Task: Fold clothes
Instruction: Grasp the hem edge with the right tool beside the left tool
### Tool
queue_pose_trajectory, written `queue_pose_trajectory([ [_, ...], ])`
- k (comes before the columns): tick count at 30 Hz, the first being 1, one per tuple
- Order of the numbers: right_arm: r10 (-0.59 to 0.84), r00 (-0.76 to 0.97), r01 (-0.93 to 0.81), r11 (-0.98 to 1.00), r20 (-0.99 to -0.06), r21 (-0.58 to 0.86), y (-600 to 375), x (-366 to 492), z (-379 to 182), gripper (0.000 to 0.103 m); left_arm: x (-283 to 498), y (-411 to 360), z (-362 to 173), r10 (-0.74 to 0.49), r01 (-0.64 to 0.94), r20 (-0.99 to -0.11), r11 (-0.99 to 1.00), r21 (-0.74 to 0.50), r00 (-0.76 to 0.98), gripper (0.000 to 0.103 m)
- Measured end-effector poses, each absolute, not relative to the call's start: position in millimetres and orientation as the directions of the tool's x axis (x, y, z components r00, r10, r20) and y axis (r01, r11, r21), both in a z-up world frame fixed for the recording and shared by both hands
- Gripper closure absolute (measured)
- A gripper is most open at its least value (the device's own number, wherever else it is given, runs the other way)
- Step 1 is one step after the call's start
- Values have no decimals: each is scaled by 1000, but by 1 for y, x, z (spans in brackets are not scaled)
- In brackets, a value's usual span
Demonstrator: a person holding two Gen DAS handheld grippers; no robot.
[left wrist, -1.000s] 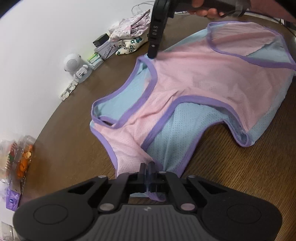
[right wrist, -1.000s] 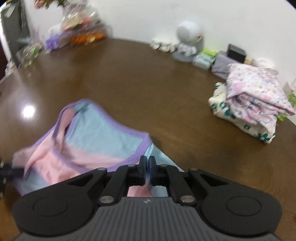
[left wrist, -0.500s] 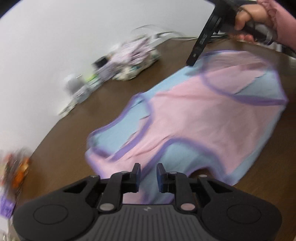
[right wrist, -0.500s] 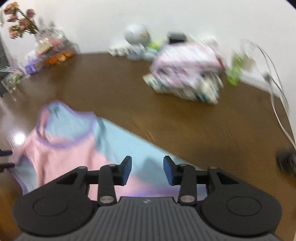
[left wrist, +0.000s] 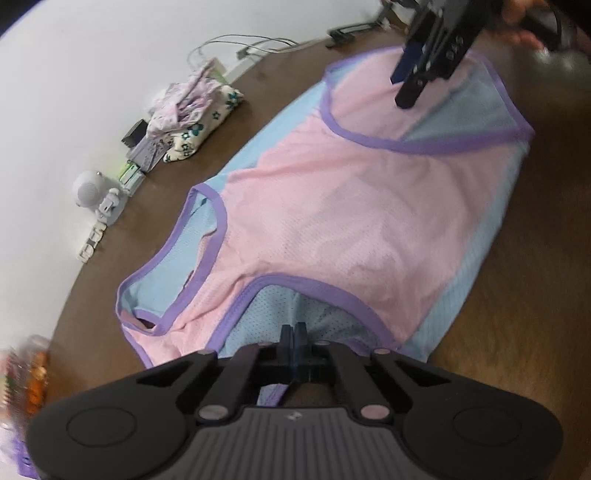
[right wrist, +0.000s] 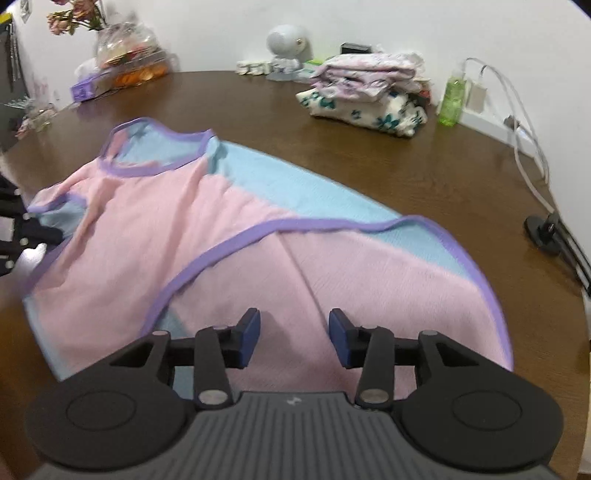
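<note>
Garment: pink and blue mesh tank top point(left wrist: 332, 206) with purple trim, spread flat on brown wooden table point(left wrist: 517, 314); same top in right wrist view point(right wrist: 192, 236).
Containers: clear plastic pack point(right wrist: 129, 68) at far table edge holds orange and red items, too blurred to name; purple box point(right wrist: 86, 88) just beside it, contents hidden.
Stack: folded floral clothes point(right wrist: 365, 92) piled near the wall, well apart from the top; also in left wrist view point(left wrist: 188, 118).
Other items: white round-headed figure point(right wrist: 286, 46) by the wall; green bottle point(right wrist: 452, 98) right of the stack; white cables point(right wrist: 528, 140) along table edge.
My left gripper point(left wrist: 293, 345): fingers pressed together, pinching the near purple-trimmed edge of the top; a bit of blue fabric shows under the fingers.
My right gripper point(right wrist: 293, 338): fingers apart, blue pads point(right wrist: 251, 338) open, hanging just over the pink panel at the hem end; nothing between them. Contact with the cloth I cannot tell.
Right gripper from left view point(left wrist: 424, 66): tilted down over the far end of the top, my hand point(left wrist: 524, 26) on its handle.
Top vs fingers: shoulder end at my left fingers, hem end below my right ones.
</note>
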State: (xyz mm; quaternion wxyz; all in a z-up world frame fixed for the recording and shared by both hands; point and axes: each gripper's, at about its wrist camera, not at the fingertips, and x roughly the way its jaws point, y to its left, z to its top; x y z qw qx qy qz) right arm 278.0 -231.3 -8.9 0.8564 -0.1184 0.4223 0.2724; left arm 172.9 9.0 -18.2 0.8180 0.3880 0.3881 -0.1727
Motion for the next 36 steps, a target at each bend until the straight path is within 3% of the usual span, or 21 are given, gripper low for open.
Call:
queue_pose_trajectory([
  [8, 386, 430, -628, 777, -816, 37, -229, 226, -7, 60, 129, 10, -13, 34, 634, -811, 606, 481, 584, 103],
  [10, 392, 398, -634, 771, -830, 60, -229, 218, -4, 60, 124, 14, -5, 23, 644, -824, 612, 459, 566, 92],
  [13, 437, 380, -558, 811, -815, 175, -231, 242, 3, 59, 143, 27, 29, -3, 582, -789, 677, 450, 614, 88],
  [16, 482, 366, -473, 833, -796, 287, -232, 266, 9, 59, 185, 38, 56, -48, 511, -773, 776, 370, 633, 52],
  [17, 497, 363, -442, 836, -788, 324, -233, 274, 12, 59, 202, 39, 61, -61, 489, -774, 805, 335, 631, 48],
  [25, 508, 307, -231, 860, -805, 454, -227, 322, -6, 60, 320, 40, 31, -99, 366, -880, 926, 89, 465, 57],
  [28, 477, 311, -229, 877, -822, 423, -225, 325, -6, 64, 332, 37, 18, -89, 342, -900, 937, 70, 427, 75],
  [36, 440, 284, -202, 896, -852, 396, -221, 334, -6, 67, 352, 27, 14, -121, 316, -912, 949, 10, 391, 75],
])
